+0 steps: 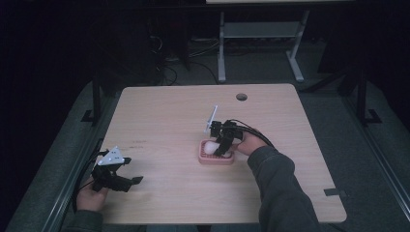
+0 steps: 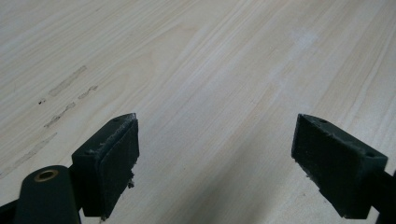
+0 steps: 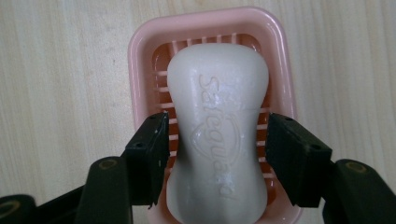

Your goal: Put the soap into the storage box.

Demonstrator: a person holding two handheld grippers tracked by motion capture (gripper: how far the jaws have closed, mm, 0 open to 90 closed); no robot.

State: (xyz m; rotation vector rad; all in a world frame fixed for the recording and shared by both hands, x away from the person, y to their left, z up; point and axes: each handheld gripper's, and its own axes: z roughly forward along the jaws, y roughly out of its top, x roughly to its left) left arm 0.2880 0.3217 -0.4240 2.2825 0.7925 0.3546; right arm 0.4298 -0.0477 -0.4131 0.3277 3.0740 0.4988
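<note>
The fingers [image 3: 149, 154] of the right gripper [image 3: 217, 158] stand on either side of a white bar of soap [image 3: 217, 135], at its narrowed waist, with a thin gap visible on both sides, so they straddle it rather than clamp it. The soap lies in a pink slatted soap dish [image 3: 137, 70] at the middle of the desk [image 1: 164, 121]; in the high view the right gripper [image 1: 223, 147] is down over the soap dish [image 1: 216, 158]. Whether the bar is being picked up or has just been set down, I cannot tell.

The risks, as I judge them:
- The bar looks glossy, so it could squirt out of a hard squeeze.
- The fingers sit inside the dish rim, so a lift could catch the light dish and drag or tip it.

The left gripper [image 1: 116, 176] rests near the desk's left front edge, its fingers [image 2: 109, 163] wide apart over bare wood, too far off to steady the dish.
</note>
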